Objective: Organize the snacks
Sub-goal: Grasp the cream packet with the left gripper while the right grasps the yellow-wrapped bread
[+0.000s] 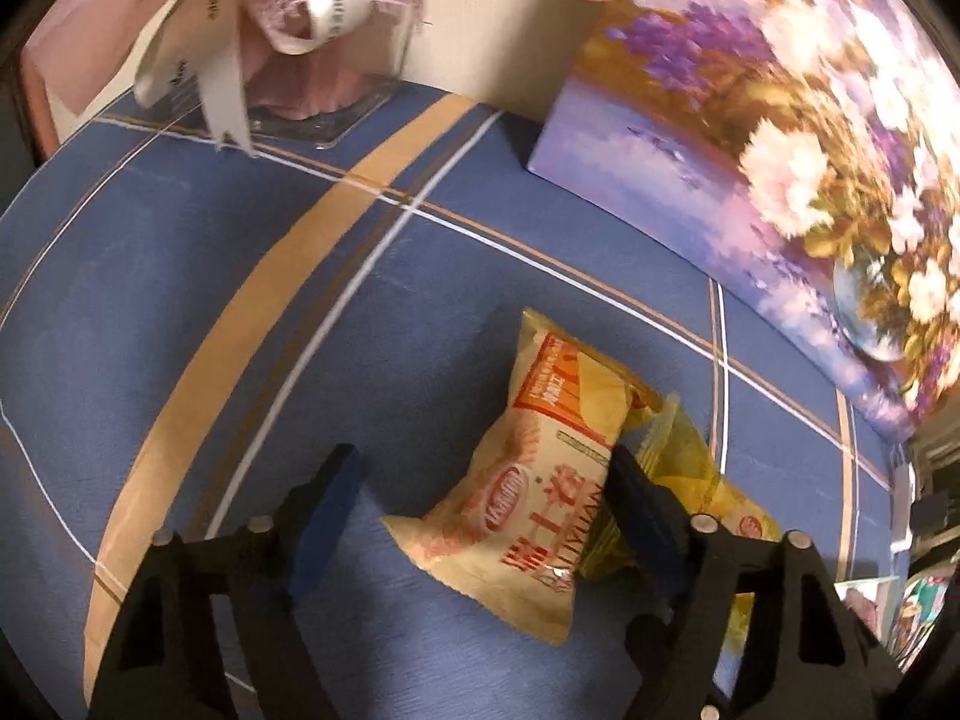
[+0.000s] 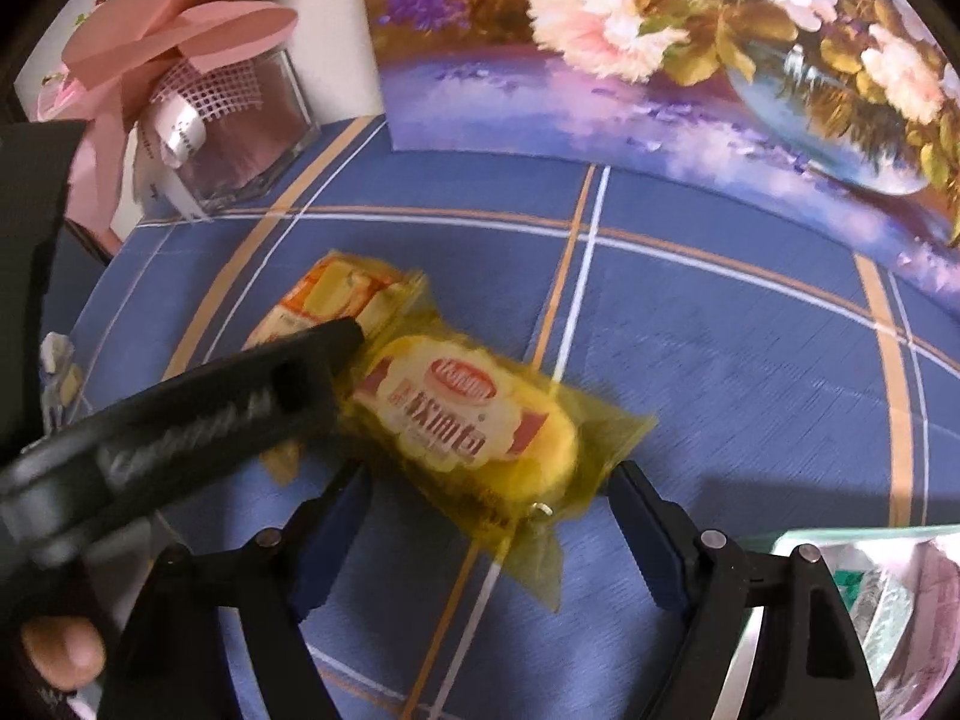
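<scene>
The tabletop [image 2: 720,360], under a blue checked cloth, carries everything. A flower painting [image 2: 660,60] leans along its back edge and a glass vase [image 2: 240,132] with pink ribbon stands in the corner, both well clear of the work.

Two snack packs lie together mid-cloth, overlapping at one end, likely because they have yet to be sorted. The cream pack [image 1: 528,480] sits between the fingers of the left claw [image 1: 480,498]: one finger touches its edge, the other stands apart, so the jaws are wide and grip nothing yet. The yellow pack [image 2: 474,420] lies just ahead of the right claw [image 2: 486,516], whose jaws are also wide and straddle its near end without pressing. Each claw appears lined up on its own pack.
</scene>
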The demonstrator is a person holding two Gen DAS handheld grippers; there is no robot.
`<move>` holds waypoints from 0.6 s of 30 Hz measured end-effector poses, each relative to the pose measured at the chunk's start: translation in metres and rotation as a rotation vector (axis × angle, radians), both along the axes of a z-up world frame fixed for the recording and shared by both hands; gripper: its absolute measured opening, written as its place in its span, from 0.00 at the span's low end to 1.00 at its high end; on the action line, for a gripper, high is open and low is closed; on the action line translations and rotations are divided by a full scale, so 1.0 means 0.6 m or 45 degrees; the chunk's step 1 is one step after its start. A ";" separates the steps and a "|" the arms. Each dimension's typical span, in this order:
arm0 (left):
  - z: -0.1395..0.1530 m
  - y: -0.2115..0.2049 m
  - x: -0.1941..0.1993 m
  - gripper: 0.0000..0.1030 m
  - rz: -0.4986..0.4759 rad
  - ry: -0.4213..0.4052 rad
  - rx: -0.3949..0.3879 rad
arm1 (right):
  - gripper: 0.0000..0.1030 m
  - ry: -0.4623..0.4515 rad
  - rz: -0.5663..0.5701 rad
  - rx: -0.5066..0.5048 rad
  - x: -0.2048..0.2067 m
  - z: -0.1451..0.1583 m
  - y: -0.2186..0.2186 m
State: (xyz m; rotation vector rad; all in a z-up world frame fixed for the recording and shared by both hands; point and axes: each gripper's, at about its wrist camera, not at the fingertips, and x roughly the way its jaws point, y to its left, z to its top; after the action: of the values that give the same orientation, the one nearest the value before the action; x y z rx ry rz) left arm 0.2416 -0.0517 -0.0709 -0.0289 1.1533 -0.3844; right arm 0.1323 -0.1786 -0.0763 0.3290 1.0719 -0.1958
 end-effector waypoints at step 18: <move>0.009 0.021 0.004 0.39 0.019 0.067 -0.017 | 0.82 0.112 0.089 -0.250 0.027 0.036 -0.007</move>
State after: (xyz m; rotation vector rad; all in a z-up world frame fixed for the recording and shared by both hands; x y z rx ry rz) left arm 0.2440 -0.0393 -0.0656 -0.0596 1.2021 -0.3796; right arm 0.1488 -0.1826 -0.0546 0.1067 1.1395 -0.2527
